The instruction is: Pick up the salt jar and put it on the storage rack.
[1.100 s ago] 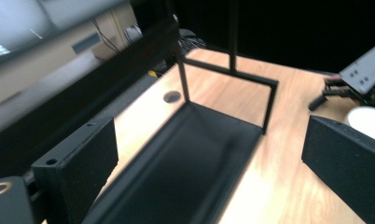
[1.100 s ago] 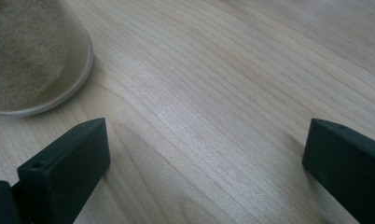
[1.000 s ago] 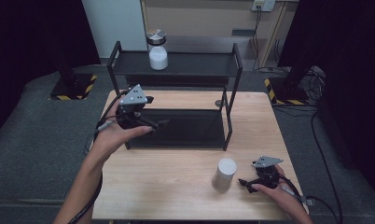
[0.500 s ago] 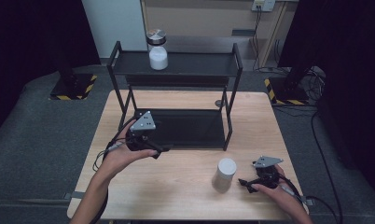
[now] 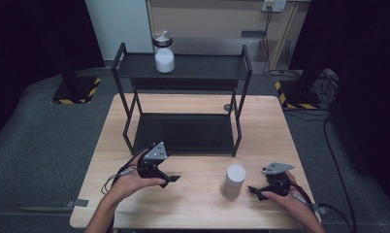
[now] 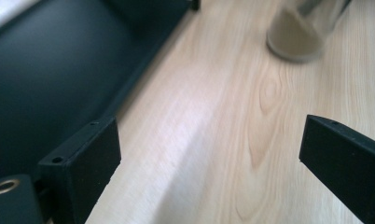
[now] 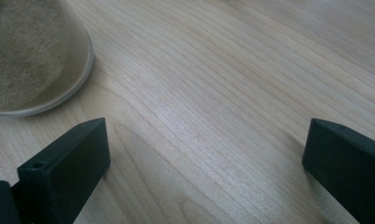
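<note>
I take the white jar (image 5: 233,180) standing upright on the wooden table (image 5: 193,204) as my landmark. Just to its right I see my right gripper (image 5: 253,190), low over the table with its jaws pointing at the jar and a small gap between them. My right hand (image 5: 285,198) wraps the body from behind, the forearm coming in from the near edge. In the right gripper view the jaws stand wide apart over bare wood with nothing between them, and the jar's base (image 7: 34,60) sits just beyond the one at the picture's left.

Well to the jar's left sits my left gripper (image 5: 172,179), also low, jaws aimed across the table toward the jar. My left hand (image 5: 135,180) cups it from below, the forearm angling in from the near left corner. Its jaws stand wide and empty, having just eased in a little; in the left gripper view the jar (image 6: 302,28) shows blurred ahead.

Beyond the jar stands the black two-tier rack (image 5: 183,73), its lower shelf bare. Farther still, a second jar (image 5: 164,52) with a metal lid stands on the top shelf.
</note>
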